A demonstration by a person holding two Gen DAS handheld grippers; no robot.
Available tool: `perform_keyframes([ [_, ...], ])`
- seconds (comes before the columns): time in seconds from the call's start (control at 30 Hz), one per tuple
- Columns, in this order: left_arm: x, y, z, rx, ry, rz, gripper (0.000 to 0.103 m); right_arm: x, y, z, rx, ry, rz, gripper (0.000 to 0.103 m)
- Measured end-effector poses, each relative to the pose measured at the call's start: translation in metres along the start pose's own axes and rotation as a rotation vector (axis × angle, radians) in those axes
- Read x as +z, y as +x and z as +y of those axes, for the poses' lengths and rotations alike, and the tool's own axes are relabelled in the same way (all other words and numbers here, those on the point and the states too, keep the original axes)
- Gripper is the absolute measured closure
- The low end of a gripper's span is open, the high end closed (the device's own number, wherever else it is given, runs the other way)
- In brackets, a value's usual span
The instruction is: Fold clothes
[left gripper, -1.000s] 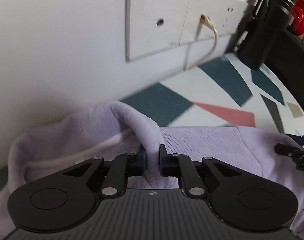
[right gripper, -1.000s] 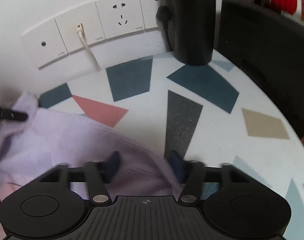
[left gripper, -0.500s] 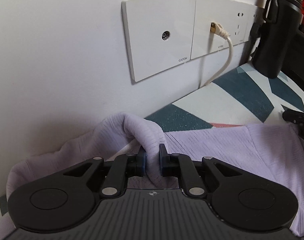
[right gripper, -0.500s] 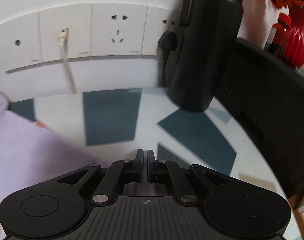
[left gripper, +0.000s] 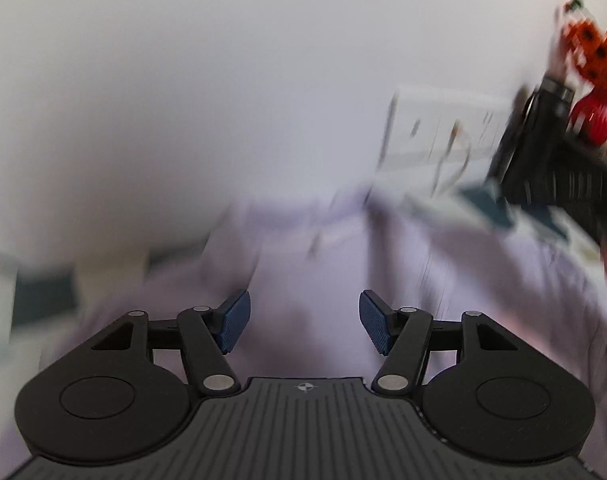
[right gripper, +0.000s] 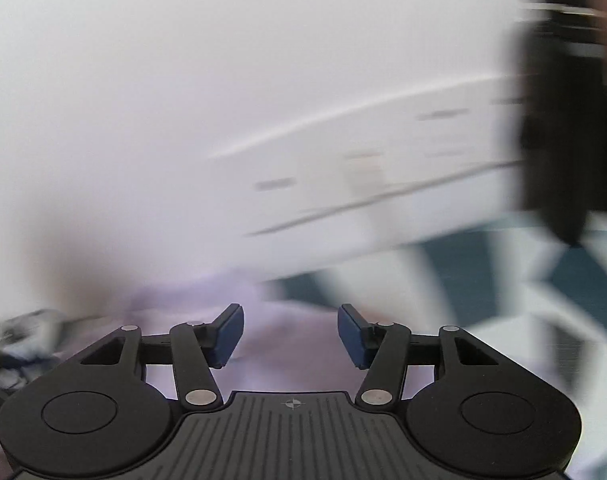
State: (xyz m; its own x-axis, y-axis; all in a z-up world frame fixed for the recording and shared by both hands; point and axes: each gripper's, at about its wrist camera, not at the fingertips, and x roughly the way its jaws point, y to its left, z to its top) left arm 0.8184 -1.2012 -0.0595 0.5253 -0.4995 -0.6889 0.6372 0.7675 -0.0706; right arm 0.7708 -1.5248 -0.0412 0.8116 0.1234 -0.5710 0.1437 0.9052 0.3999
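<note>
Both views are smeared by motion. A pale lilac garment lies spread on the patterned table below and ahead of my left gripper. Its jaws are opening, with blue pads well apart and no cloth pinched between them. In the right wrist view the same lilac garment shows at lower left, under and beyond my right gripper. Those jaws are opening too, and nothing is caught between the pads.
A white wall with socket plates stands close behind the table. A tall black bottle rises at the right, also seen as the black bottle beside a red vase with orange flowers. Teal shapes pattern the tabletop.
Both grippers went from shut to open: the left let go of the lilac fold it pinched and swung away from the sockets. The right lifted and swung leftward.
</note>
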Motion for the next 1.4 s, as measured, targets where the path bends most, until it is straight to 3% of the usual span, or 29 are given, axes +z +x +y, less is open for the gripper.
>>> perform_keyframes([
  [0.07,-0.026,-0.007,0.005,0.025,-0.008,0.029,0.042,-0.006,0.023,0.036,0.106,-0.051,0.05,0.053],
  [0.17,-0.049,-0.021,0.011,0.095,-0.03,0.006,0.042,-0.025,0.065,0.086,0.179,-0.128,0.127,0.053],
  [0.37,-0.078,-0.039,0.056,0.183,-0.181,0.02,0.042,-0.052,0.139,0.14,0.14,-0.204,0.214,0.052],
  [0.4,-0.082,-0.043,0.064,0.191,-0.2,0.023,0.042,-0.054,0.146,0.144,0.133,-0.204,0.217,0.06],
  [0.43,-0.085,-0.045,0.07,0.194,-0.212,0.023,0.042,-0.055,0.15,0.146,0.137,-0.213,0.227,0.092],
  [0.53,-0.088,-0.049,0.078,0.188,-0.226,0.012,0.042,-0.057,0.148,0.142,0.027,-0.22,0.191,0.098],
  [0.73,-0.089,-0.033,0.079,0.214,-0.254,-0.006,0.041,-0.052,0.165,0.14,-0.059,-0.264,0.188,0.099],
  [0.83,-0.088,-0.033,0.083,0.195,-0.286,-0.022,0.037,-0.051,0.174,0.148,-0.1,-0.336,0.172,0.099],
  [0.9,-0.086,-0.041,0.086,0.173,-0.312,-0.028,0.037,-0.052,0.174,0.149,-0.114,-0.319,0.168,0.098],
  [0.97,-0.086,-0.059,0.084,0.165,-0.33,-0.047,0.037,-0.053,0.172,0.15,-0.138,-0.311,0.169,0.091],
  [1.03,-0.093,-0.085,0.084,0.157,-0.358,-0.066,0.036,-0.055,0.163,0.155,-0.164,-0.325,0.163,0.069],
  [1.2,-0.14,-0.135,0.098,0.141,-0.565,-0.014,0.036,-0.054,0.124,0.173,-0.038,-0.338,0.118,0.069],
  [1.27,-0.162,-0.146,0.109,0.172,-0.664,0.019,0.036,-0.054,0.112,0.187,0.033,-0.339,0.104,0.069],
  [1.4,-0.185,-0.15,0.14,0.235,-0.868,-0.002,0.037,-0.064,0.119,0.224,0.161,-0.335,0.163,0.063],
])
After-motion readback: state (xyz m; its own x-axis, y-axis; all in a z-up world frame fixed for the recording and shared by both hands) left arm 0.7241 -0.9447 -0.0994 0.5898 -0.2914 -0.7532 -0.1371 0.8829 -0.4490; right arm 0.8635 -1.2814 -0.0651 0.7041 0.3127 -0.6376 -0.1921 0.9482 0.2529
